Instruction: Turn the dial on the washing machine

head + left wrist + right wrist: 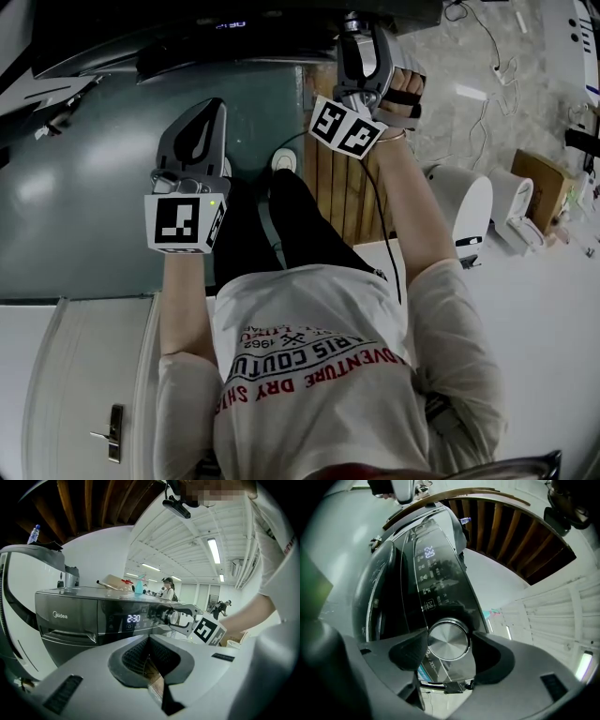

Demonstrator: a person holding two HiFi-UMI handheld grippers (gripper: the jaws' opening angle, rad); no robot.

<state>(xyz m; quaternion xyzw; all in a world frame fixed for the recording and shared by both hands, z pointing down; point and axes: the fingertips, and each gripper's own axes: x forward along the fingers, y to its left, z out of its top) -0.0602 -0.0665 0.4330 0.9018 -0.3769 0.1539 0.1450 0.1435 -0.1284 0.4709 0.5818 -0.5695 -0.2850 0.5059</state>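
The right gripper point(446, 645) is straddling the dial point(448, 639) low on the washer's point(70, 616) dark panel point(436, 583); its pads seem to be pressing on the rim from both sides. The left gripper point(149, 641) is hanging shut and empty, apart from the panel. The turn is calling for a firm, even squeeze, as the metal looks slippery; the wrist should be rolling about the dial's own axis, not dragging sideways; the display point(133, 618) is worth watching.
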